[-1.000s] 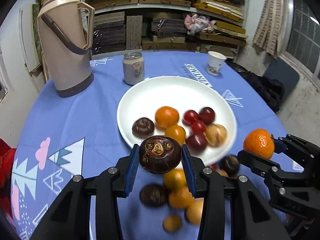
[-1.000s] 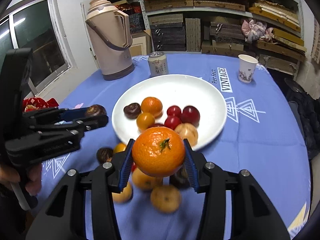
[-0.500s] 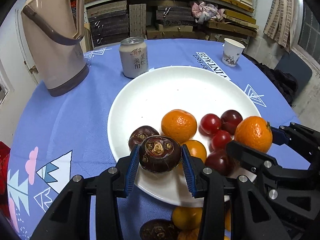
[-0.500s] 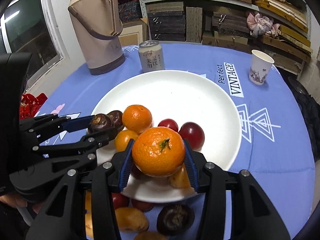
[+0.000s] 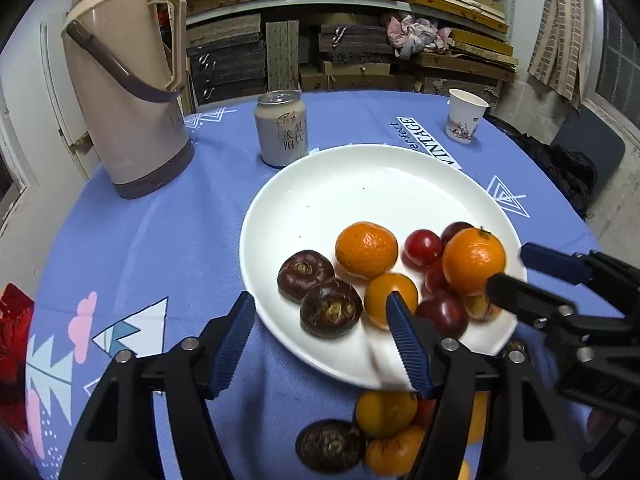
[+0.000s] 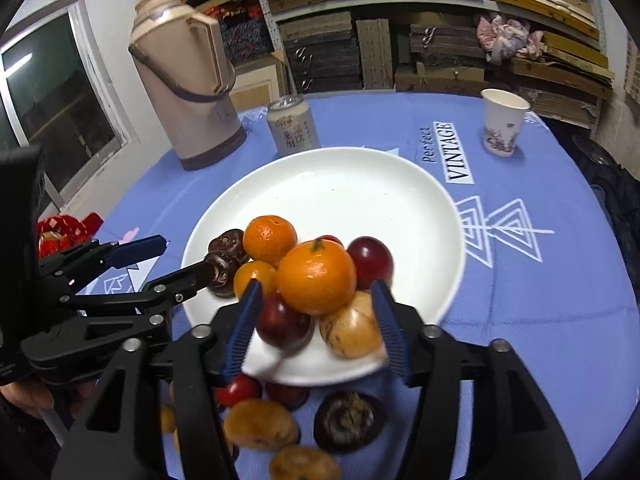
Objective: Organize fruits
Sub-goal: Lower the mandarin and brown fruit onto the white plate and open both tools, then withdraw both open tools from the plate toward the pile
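Two fruits being let go over the plate

In the left wrist view, the left gripper (image 5: 320, 322) is being held at lower centre, its jaws having just been opening and now standing wide (nothing is gripped); the dark water chestnut (image 5: 331, 307) is lying between them on the white plate (image 5: 360, 184), touching a second chestnut. A roll off the near rim is being risked, judging by how close the pile is crowded to it. In the right wrist view, the right gripper (image 6: 316, 300) is likewise being spread, its pads clear of the mandarin (image 6: 317, 276), which is being perched on other fruit and could tumble. More loose fruit (image 6: 260, 424) is being left on the cloth below; the can (image 6: 292, 126), thermos (image 6: 188, 88) and cup (image 6: 502, 122) are being kept at the top, well apart.
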### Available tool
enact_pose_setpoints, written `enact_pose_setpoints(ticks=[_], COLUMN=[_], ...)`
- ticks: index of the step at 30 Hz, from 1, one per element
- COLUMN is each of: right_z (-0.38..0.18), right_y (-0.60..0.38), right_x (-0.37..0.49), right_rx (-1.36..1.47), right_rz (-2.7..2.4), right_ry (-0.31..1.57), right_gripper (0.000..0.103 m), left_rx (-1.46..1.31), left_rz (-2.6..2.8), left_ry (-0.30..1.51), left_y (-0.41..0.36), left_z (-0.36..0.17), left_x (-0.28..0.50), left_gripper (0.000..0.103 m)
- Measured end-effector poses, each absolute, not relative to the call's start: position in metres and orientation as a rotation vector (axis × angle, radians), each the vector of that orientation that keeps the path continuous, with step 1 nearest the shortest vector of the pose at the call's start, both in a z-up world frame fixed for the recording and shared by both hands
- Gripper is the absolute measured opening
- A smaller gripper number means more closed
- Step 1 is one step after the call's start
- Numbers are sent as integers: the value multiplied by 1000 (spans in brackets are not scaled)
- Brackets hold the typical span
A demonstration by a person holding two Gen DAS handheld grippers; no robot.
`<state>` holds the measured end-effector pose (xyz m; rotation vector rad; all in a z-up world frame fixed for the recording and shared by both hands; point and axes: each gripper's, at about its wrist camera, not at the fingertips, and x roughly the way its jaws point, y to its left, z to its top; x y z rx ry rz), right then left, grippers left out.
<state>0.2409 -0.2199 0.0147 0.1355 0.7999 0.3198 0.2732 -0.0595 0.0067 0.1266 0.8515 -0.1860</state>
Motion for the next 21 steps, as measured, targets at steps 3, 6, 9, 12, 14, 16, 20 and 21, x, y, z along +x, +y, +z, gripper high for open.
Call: enact_pose_setpoints(ticks=[3,6,9,12,14,16,20,21], right_z=[16,17,15,10,7,3,-7,-9], right_y=[-229,-238,-244,-245,-245,-245,-243,-243], right_x=[223,202,182,165,157,150,140,137], right_rx=[152,175,169,145,143,145,150,152], right_rz=[314,309,298,280,280,277,276,276], right_ry=[795,789,792,813,821,828,850,854], right_gripper=[65,72,76,76,76,76,76,76], left_rx=[133,140,155,149,140,129,107,105], left_rz=[-182,-199,-207,-215,-216,-212,-215,-216], left_ry=[836,832,830,832,838,839,855,859], left_y=[-57,-54,-52,-49,-45,-41,-33,-31], left_z=[10,9,6,3,-1,-4,-11,-12], left_x=[258,240,225,211,201,193,181,178], left_gripper=[72,73,73,74,83,83,83,83])
